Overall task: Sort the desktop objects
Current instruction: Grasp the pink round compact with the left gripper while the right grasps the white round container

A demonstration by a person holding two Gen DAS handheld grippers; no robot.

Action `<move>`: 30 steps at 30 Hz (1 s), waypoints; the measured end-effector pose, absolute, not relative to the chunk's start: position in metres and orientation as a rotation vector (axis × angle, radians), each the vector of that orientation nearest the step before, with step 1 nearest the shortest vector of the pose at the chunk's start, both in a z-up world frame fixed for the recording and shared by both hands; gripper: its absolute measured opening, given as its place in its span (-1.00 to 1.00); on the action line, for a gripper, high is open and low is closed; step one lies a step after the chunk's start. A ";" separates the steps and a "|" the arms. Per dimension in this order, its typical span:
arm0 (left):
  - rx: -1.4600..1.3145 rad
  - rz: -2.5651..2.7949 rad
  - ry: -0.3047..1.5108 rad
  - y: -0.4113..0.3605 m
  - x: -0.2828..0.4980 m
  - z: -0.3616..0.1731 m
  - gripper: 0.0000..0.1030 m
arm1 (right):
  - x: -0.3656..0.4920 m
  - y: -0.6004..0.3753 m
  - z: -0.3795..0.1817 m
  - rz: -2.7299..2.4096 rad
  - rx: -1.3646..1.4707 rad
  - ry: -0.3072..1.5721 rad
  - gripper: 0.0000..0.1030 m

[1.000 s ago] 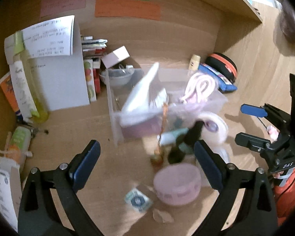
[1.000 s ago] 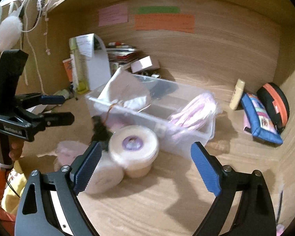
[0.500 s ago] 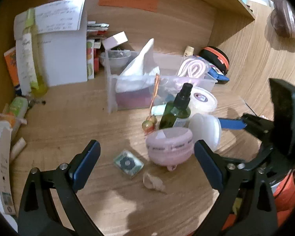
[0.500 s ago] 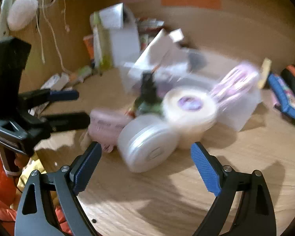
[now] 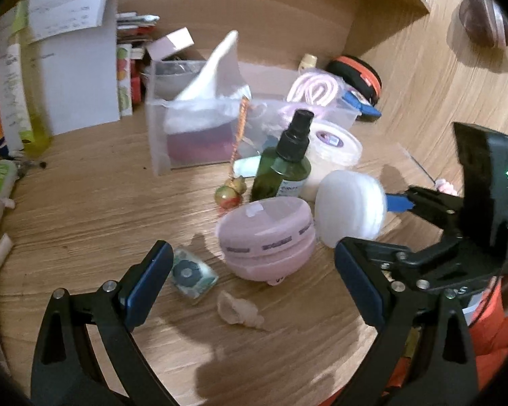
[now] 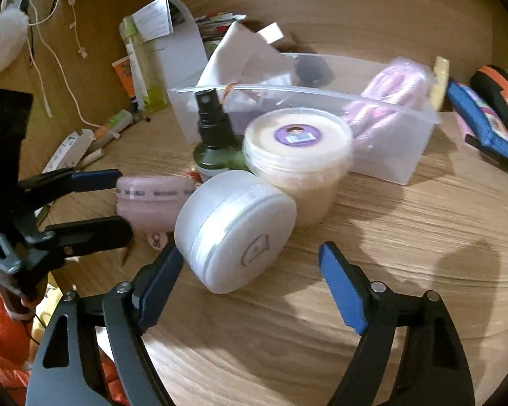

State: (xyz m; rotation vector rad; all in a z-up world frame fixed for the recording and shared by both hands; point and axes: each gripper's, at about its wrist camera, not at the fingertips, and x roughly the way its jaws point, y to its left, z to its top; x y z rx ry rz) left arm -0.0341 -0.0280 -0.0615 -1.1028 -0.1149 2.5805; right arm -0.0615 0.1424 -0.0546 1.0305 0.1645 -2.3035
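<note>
A pink round case [image 5: 267, 237] lies on the wooden desk, with a frosted white round box [image 5: 350, 208] tilted on its edge to its right. Behind them stand a green spray bottle [image 5: 282, 165] and a cream tub [image 5: 333, 150] with a purple label. My left gripper [image 5: 250, 287] is open, its fingers either side of the pink case and short of it. My right gripper [image 6: 250, 291] is open just in front of the white box [image 6: 235, 230]. The clear plastic bin [image 6: 382, 135] holds tissue and a pink cable.
A small green packet [image 5: 189, 272], a seashell [image 5: 238, 311] and a round charm [image 5: 228, 194] lie by the pink case. Papers, a yellow bottle [image 5: 27, 84] and boxes line the left wall. A blue pouch [image 6: 484, 125] and an orange-black case [image 6: 499, 98] lie at the right.
Both grippers have moved down and closer to the cluster of items in front of the bin. The right gripper has swung left toward the white box. Both stay open.
</note>
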 end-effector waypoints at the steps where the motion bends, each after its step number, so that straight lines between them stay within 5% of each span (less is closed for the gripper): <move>1: -1.120 2.574 -0.109 -0.025 -0.036 -0.063 0.88 | -0.059 0.146 -0.054 -2.312 1.023 0.174 0.53; 6: -1.117 2.578 -0.070 -0.014 -0.038 -0.058 0.88 | -0.050 0.155 -0.051 -2.334 0.996 0.199 0.40; 10: -1.157 2.537 -0.107 -0.009 -0.043 -0.062 0.88 | -0.043 0.161 -0.050 -2.330 0.982 0.194 0.10; 18: -1.196 2.555 -0.088 0.001 -0.044 -0.068 0.88 | -0.034 0.178 -0.051 -2.445 0.981 0.165 0.03; 27: -1.263 2.536 -0.264 -0.003 -0.057 -0.068 0.87 | -0.045 0.155 -0.050 -2.372 0.957 0.158 0.03; 30: -1.275 2.551 -0.259 -0.002 -0.060 -0.067 0.47 | -0.051 0.151 -0.054 -2.341 0.964 0.141 -0.15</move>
